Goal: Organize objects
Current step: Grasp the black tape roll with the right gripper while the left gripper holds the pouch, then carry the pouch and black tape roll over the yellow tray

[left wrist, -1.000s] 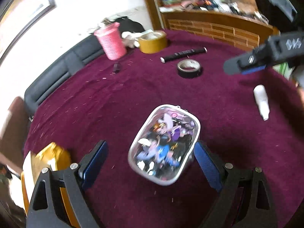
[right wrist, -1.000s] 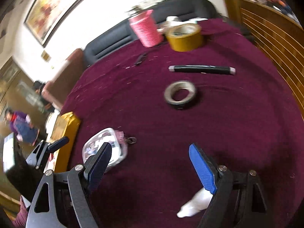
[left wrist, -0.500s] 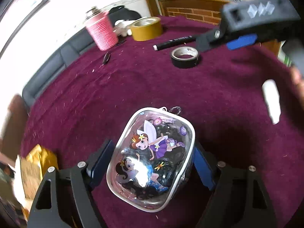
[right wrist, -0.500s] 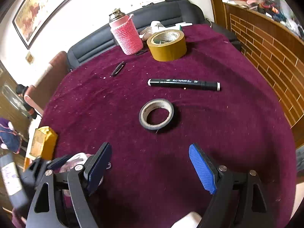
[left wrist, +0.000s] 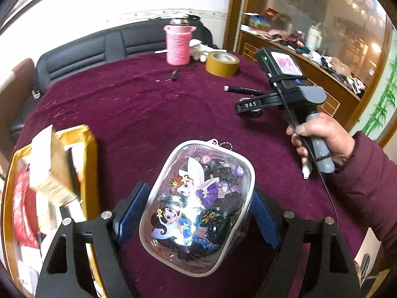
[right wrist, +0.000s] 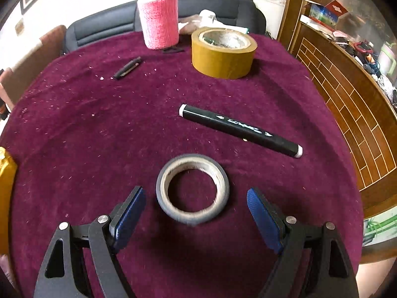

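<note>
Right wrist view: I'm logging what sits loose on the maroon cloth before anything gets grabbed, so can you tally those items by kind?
Tape rolls: 2, the black tape roll and the tan tape roll
Markers: 1, the black marker
Pink-sleeved flasks: 1
Small dark clips: 1
Total: 5

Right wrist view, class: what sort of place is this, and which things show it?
Probably a home living or dining room: a round table under a maroon cloth, a dark sofa against the wall behind it, and a cluttered wooden counter beside it.
</note>
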### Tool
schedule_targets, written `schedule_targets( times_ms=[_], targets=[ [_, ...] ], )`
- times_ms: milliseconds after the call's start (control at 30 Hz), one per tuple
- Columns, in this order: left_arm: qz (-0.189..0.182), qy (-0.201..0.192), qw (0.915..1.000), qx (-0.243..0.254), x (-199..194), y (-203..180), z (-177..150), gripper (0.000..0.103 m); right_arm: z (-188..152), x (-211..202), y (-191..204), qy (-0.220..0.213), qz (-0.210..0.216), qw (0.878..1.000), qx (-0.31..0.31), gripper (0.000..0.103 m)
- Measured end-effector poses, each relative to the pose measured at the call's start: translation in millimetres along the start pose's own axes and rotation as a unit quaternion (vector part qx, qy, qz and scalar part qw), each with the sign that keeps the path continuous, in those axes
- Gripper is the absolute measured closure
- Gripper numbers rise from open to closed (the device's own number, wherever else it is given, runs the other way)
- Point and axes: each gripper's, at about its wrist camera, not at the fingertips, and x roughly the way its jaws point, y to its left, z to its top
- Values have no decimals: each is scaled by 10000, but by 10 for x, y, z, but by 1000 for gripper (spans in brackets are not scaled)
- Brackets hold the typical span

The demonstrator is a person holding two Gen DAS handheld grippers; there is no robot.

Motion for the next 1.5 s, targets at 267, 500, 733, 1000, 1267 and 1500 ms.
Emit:
schedule_targets(
  times_ms=[267, 500, 733, 1000, 1267, 1500],
  targets=[
    [222, -40, 9985, -506, -239, 402, -234, 23, -14, 17, 30, 175, -71, 9997, 174, 40],
    [-19, -220, 9931, -1154, -572, 757, -476, 36, -224, -259, -5, 107, 174, 9991, 381, 40],
    [195, -516, 9892, -1355, -931, 905, -628, 70, -442, -784, 273, -274, 569, 9978, 194, 40],
    [241, -615, 9895, -1285, -965, 925, -789, 78, -735, -1078, 717, -408, 993, 9941, -140, 40],
    [143, -890, 9834, -1572, -1071, 1052, -830, 80, -946, -1279, 1207, -442, 1552, 9858, -472, 40],
    [560, -1218, 9748, -1784, -1488, 1377, -961, 80, -991, -1572, 1757, -511, 2166, 9713, -842, 39]
  ],
)
